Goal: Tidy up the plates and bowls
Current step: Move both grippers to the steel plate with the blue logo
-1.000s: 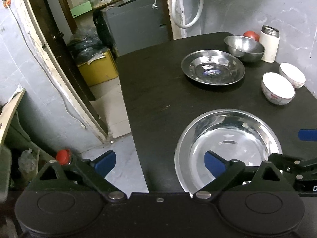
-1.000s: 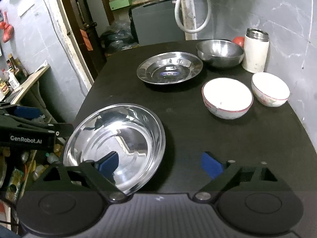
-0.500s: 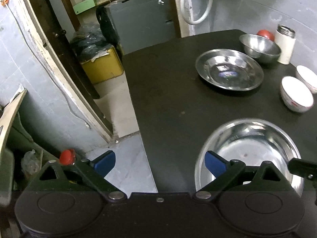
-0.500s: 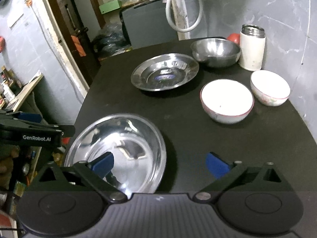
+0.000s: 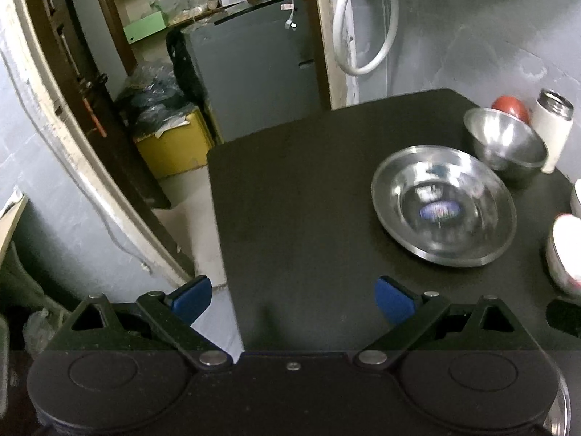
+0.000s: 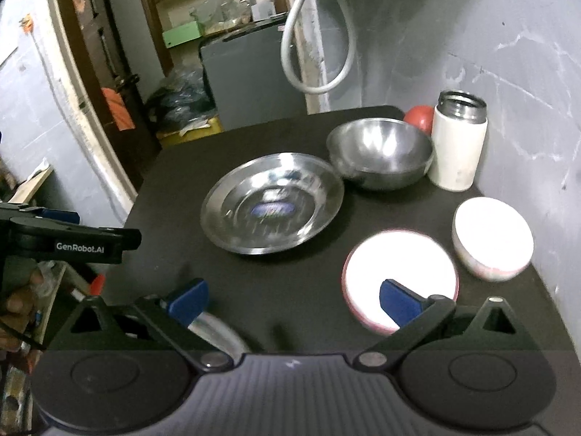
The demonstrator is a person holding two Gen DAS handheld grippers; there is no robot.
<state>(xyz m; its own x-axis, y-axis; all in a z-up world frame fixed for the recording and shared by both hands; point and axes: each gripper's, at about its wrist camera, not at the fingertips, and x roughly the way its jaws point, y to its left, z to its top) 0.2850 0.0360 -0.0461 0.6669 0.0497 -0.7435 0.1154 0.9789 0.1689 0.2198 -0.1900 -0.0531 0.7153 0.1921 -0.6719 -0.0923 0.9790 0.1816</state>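
A steel plate [image 6: 272, 209] with a label at its centre lies mid-table, seen too in the left wrist view as the steel plate [image 5: 443, 205]. Behind it sits a steel bowl [image 6: 381, 156] [image 5: 504, 143]. Two white bowls stand on the right: the nearer white bowl [image 6: 399, 272] and the farther white bowl [image 6: 492, 241]. A second steel plate [image 6: 218, 332] shows only as a rim under my right gripper [image 6: 292, 299], which is open and empty. My left gripper [image 5: 292, 299] is open over the table's left edge, holding nothing.
A white flask [image 6: 457, 145] and a red object [image 6: 417, 116] stand at the back right by the wall. The black table [image 5: 290, 200] drops off to the floor on the left. A grey cabinet [image 5: 250, 58] and a yellow box [image 5: 174, 147] lie beyond.
Both grippers have moved forward over the table. The near steel plate has slid out of the left wrist view and mostly under the right gripper. Both stay open.
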